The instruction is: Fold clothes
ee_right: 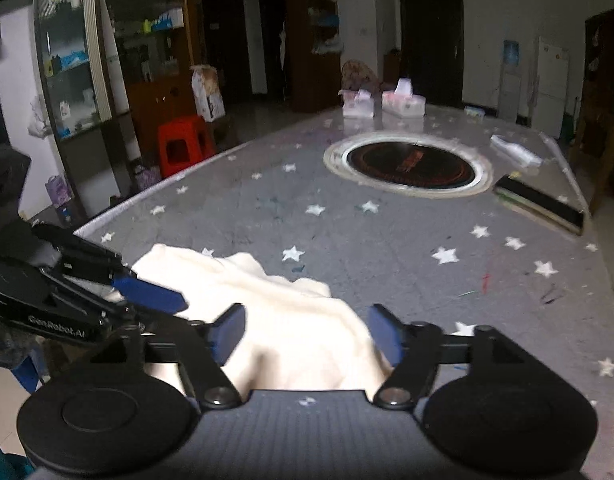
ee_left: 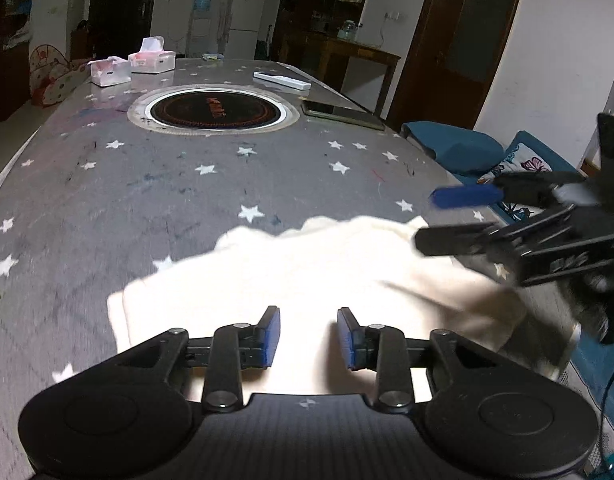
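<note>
The left gripper [ee_left: 308, 338] hangs over the cream garment [ee_left: 307, 280] with its jaws parted and nothing pinched, cloth lying just beneath and ahead of it. To its right the right gripper [ee_right: 305, 334] stands spread wider, also empty, above a raised fold. Both look freed so the bundle can settle on the star-patterned table [ee_left: 187, 184], probably before a fresh grab.

We read only one clear text: "GenRobot.AI", in pale letters on the black body of the left gripper [ee_right: 155, 300], seen from the right wrist view. The round dark plate [ee_left: 213, 110] set into the table [ee_left: 107, 184] bore orange lettering, but we could not make it out.
</note>
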Demonstrator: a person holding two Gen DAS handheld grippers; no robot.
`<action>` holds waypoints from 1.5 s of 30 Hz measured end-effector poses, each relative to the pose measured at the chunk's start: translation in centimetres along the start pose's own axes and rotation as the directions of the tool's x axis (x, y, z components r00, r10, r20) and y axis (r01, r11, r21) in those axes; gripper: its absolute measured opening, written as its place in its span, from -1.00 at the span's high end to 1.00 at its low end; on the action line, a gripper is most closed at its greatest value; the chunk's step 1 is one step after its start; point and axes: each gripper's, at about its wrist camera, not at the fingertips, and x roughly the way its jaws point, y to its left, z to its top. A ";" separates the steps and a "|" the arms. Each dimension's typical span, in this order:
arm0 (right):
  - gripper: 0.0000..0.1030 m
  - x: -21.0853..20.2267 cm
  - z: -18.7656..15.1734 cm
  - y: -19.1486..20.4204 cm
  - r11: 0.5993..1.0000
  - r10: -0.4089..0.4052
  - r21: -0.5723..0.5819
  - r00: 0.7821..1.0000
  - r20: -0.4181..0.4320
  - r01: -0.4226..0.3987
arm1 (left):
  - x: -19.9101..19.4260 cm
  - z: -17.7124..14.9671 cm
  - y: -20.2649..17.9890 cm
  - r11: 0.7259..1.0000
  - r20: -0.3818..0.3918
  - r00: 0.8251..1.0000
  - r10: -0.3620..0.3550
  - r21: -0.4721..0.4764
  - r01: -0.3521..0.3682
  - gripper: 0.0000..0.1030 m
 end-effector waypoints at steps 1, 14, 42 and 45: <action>-0.63 -0.5 -0.1 0.0 1.000 -0.004 -0.003 1.000 0.006 0.004 | -0.2 -0.2 -0.1 1.000 0.004 1.000 0.003 0.001 -0.003 0.32; -1.00 -1.0 -2.1 2.4 0.999 0.040 -0.003 0.999 -0.011 -0.040 | -2.7 -2.3 -0.2 0.999 0.018 0.999 0.043 -0.026 -0.042 0.13; -0.53 -6.2 -5.0 -5.2 0.969 -0.041 0.243 0.999 -0.029 0.047 | -0.1 1.2 -6.3 0.985 0.031 0.994 -0.100 0.141 0.095 0.15; -0.53 -6.0 -5.2 -5.5 0.979 -0.090 0.176 0.993 -0.075 0.102 | 0.8 1.9 -8.0 0.978 0.015 0.989 -0.148 0.153 0.144 0.15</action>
